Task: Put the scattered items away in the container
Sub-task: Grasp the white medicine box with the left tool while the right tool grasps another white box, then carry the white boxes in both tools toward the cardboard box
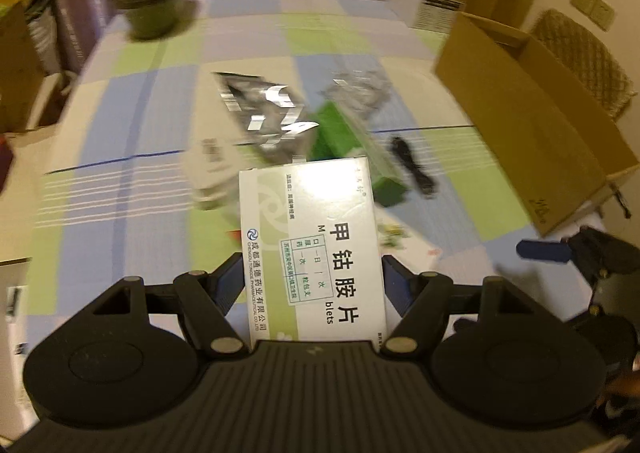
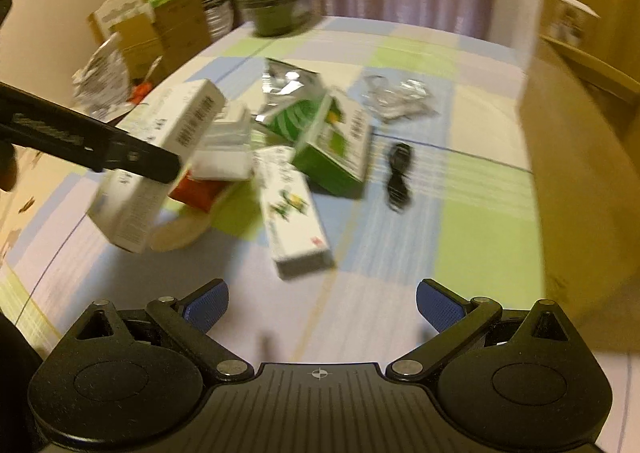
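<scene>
Left gripper pinched 1 white medicine box; right gripper stood spread, empty. Risk: box slipping before reaching the cardboard container at the table's right edge.

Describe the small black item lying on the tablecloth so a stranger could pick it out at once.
Start at the tall cardboard box on the table's right side. Just left of it, past the green carton, lies the black item, alone on a blue patch. It is the only dark, slim object; its neighbours are pale boxes and silvery packets.
</scene>
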{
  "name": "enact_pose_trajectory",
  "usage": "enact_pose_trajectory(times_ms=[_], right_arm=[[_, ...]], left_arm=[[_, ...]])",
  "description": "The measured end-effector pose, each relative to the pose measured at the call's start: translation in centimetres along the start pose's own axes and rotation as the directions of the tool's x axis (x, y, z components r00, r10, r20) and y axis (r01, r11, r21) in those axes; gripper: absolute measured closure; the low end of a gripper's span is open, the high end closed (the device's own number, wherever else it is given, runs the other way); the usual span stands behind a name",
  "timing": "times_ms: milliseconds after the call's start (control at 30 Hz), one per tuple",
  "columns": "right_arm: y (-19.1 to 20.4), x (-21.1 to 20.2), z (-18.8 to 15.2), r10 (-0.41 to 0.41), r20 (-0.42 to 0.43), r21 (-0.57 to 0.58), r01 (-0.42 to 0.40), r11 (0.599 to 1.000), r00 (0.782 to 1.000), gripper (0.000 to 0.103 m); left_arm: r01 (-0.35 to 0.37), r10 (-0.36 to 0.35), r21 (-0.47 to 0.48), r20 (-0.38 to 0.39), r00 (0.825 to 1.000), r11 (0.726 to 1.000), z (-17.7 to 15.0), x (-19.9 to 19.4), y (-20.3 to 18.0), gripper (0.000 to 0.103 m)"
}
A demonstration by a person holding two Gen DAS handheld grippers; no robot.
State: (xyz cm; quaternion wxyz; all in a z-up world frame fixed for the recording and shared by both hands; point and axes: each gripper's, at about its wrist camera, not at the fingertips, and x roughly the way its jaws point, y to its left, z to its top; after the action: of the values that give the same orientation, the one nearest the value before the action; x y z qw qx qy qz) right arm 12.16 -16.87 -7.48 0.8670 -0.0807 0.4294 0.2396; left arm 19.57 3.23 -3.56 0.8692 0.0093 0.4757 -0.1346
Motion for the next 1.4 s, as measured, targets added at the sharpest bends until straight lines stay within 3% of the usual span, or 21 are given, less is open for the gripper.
enact_pose_trajectory(times_ms=[267, 367, 600, 633, 667, 700, 900, 1100, 1400], right_arm=[[2.0, 5.0, 2.9, 0.027, -0.017, -0.141, -0.029, 0.990, 0.999, 0.000], [2.0, 6.5, 3.9, 0.040, -0.036, -0.165, -0.045, 0.985, 0.999, 0.029], [1.6, 9.1, 5.1, 0.038, -0.060, -0.177, -0.048, 0.983, 0.997, 0.030], [1.5, 9.3, 5.2, 0.043, -0.065, -0.175, -0.053, 0.983, 0.997, 0.036], [1.4, 9.4, 5.2, 0.047, -0.074, -0.172, -0.059, 0.983, 0.996, 0.056], [1.3, 9.3, 5.2, 0.047, -0.082, -0.167, -0.060, 0.984, 0.996, 0.061], [1.2, 7.5, 4.5, 0.047, -0.084, -0.152, -0.060, 0.987, 0.995, 0.062], [0.1, 3.4, 2.6, 0.054, -0.070, -0.059, -0.058, 0.997, 0.996, 0.062], [-0.8, 1.9, -2.0, -0.003, -0.154, -0.058, -0.006, 0.998, 0.988, 0.062]], left_arm=[[-0.064, 0.062, -0.044, -0.037, 0.997, 0.997, -1.3, -0.5, 4.8, 0.035], [-0.065, 0.063, -0.041, -0.042, 0.997, 0.997, -1.7, -0.3, 5.0, 0.035], [-0.044, 0.042, -0.053, -0.050, 0.998, 0.998, -2.2, 0.3, 4.7, 0.035], [-0.043, 0.040, -0.050, -0.052, 0.998, 0.998, -2.2, 0.4, 4.6, 0.035], [-0.042, 0.039, -0.048, -0.054, 0.998, 0.998, -2.2, 0.5, 4.5, 0.035], [-0.041, 0.038, -0.045, -0.055, 0.998, 0.998, -2.2, 0.5, 4.4, 0.035], [-0.039, 0.038, -0.013, -0.059, 0.998, 0.999, -2.3, 0.5, 3.3, 0.035], [-0.034, 0.036, 0.027, -0.060, 0.998, 0.999, -2.6, 0.2, 0.9, 0.035], [0.017, -0.010, 0.079, -0.080, 0.997, 0.997, -3.2, -0.1, -3.2, 0.035]])
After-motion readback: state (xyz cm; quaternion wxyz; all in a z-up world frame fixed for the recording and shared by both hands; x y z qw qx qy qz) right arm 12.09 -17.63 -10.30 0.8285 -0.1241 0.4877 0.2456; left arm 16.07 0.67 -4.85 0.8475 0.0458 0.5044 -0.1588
